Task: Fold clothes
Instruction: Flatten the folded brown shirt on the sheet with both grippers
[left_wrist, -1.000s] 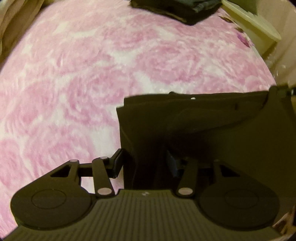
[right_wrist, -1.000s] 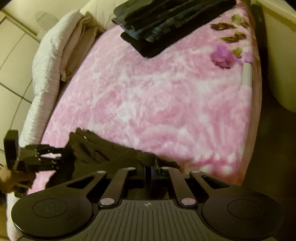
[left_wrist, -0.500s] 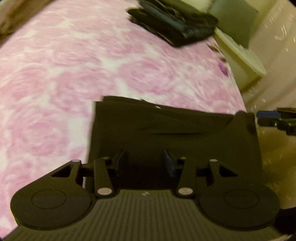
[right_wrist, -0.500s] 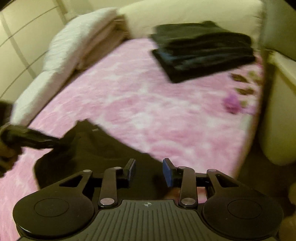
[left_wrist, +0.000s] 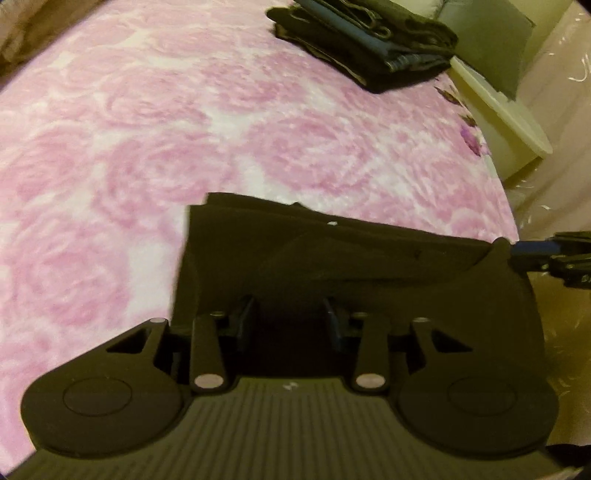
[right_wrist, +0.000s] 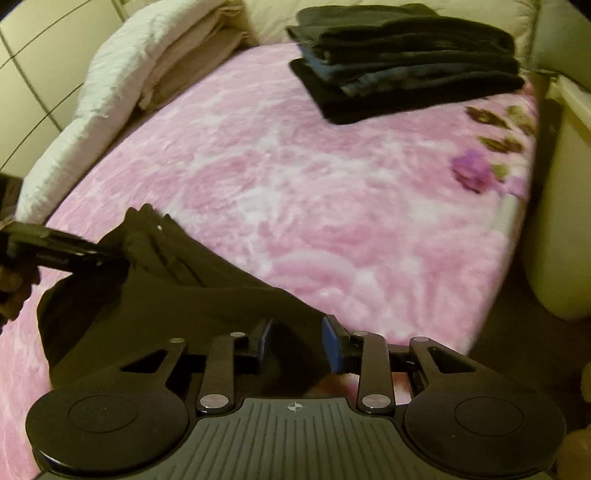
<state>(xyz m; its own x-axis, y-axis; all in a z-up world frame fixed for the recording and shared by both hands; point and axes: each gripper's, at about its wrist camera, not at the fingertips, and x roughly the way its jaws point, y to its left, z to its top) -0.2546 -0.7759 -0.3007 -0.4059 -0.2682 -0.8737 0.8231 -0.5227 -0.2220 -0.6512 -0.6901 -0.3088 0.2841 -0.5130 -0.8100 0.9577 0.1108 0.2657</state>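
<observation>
I have both claws spread, gripping nothing: the left gripper (left_wrist: 288, 319) and right gripper (right_wrist: 297, 343) hover over the folded dark garment (left_wrist: 332, 258) lying directly beneath their fingers on the pink blanket (left_wrist: 184, 110). I judge this fold finished; next calls for moving it to the stack of folded clothes (right_wrist: 402, 59) far ahead.

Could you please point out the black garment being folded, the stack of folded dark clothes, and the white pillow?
Black garment being folded (left_wrist: 332, 251), left wrist view, its flat top layer.
Stack of folded dark clothes (right_wrist: 406, 66), right wrist view, front edges.
White pillow (right_wrist: 122, 74), right wrist view, its upper surface.
</observation>
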